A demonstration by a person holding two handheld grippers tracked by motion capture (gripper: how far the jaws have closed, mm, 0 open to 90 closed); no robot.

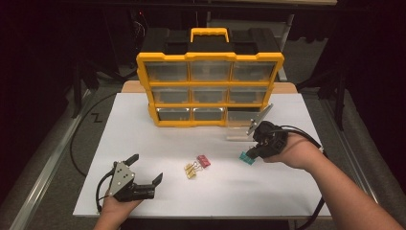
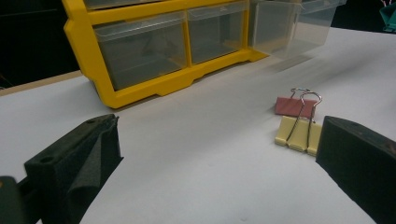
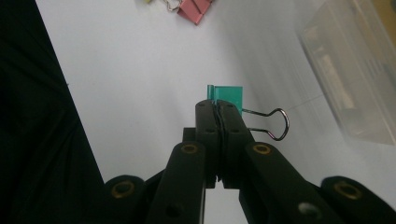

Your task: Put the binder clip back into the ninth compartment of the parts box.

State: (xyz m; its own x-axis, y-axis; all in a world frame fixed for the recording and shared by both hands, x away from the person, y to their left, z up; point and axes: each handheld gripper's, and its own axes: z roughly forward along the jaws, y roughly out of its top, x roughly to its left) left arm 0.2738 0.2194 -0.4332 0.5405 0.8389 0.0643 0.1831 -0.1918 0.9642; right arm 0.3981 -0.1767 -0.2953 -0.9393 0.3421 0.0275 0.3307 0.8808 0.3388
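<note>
My right gripper is shut on a teal binder clip, whose wire handles stick out to the right of the jaws. In the high view the right gripper holds the teal clip just above the white table, right of centre. A pink binder clip and a pale yellow binder clip lie side by side mid-table. My left gripper rests open at the front left, its jaws wide apart with nothing between them. Ahead of it lie the pink clip and yellow clip.
A yellow organiser with several clear drawers stands at the back of the white table. One clear drawer is pulled out and sits on the table by its lower right corner. The drawer lies to the right of the held clip.
</note>
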